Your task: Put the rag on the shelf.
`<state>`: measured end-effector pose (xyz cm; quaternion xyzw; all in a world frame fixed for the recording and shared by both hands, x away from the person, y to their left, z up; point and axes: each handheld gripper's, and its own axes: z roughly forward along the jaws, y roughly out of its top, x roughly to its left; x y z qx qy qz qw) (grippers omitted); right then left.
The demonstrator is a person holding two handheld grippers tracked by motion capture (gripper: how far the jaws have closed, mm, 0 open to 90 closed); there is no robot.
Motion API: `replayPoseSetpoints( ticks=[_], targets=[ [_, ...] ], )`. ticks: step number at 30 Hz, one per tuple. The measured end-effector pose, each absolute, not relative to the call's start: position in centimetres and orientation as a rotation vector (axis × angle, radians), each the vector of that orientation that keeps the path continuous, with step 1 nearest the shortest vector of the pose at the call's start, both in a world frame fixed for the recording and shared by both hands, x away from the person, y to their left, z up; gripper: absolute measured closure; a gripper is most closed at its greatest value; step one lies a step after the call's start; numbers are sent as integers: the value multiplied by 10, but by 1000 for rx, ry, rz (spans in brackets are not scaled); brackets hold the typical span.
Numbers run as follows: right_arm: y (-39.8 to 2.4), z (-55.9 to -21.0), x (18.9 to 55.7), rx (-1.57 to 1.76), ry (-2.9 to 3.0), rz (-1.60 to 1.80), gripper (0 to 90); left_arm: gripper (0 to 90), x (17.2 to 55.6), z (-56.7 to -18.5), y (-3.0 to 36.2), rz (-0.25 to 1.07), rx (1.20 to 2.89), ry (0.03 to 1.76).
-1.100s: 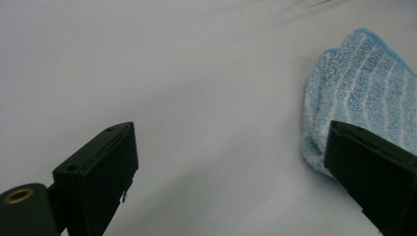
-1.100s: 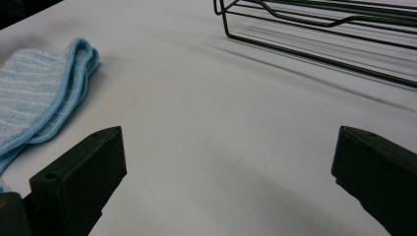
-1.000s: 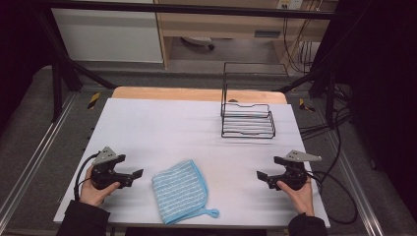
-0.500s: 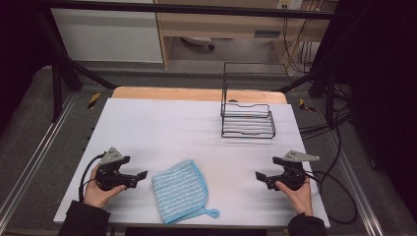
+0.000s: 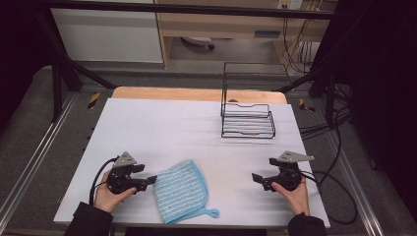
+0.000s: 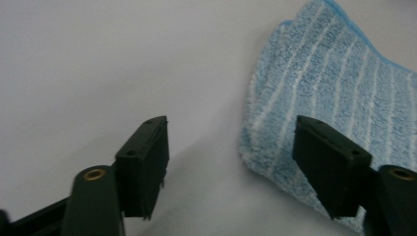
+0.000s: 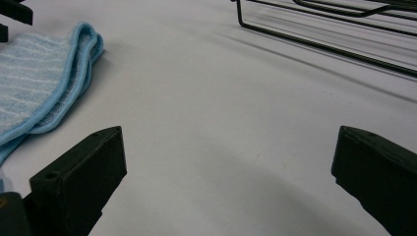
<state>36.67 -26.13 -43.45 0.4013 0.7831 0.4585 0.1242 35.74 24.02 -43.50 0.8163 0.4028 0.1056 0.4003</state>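
Blue terry cloth (image 5: 179,191), striped with thin white lines and edged in brighter blue piping, lies folded near the tabletop's (image 5: 162,128) front edge, a hanging loop at its front corner. I can read no writing on anything. My left gripper (image 5: 147,180) sits just beside the cloth's left edge; its jaws have just been closing, one over the cloth and one over bare tabletop, not pinching it. My right gripper (image 5: 256,178) rests gaping near the front right corner. Its view shows the cloth's doubled layers and a black wire rack (image 7: 344,29).
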Motion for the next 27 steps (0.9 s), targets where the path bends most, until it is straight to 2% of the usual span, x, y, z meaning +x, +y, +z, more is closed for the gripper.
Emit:
replayPoseSetpoints(
  ticks=[1, 9, 21, 27],
  targets=[
    [-259, -435, 366, 1168, 2288, 1335, 8, 384, 356, -435, 237, 259, 2068, 1022],
    [-248, -434, 367, 1148, 2311, 1328, 22, 527, 354, -438, 228, 223, 2081, 1059],
    [-201, -425, 373, 1095, 2364, 1356, 99, 673, 353, -443, 223, 146, 2098, 1120],
    [-157, -421, 382, 1070, 2392, 1355, 130, 718, 353, -442, 222, 139, 2106, 1137]
  ],
)
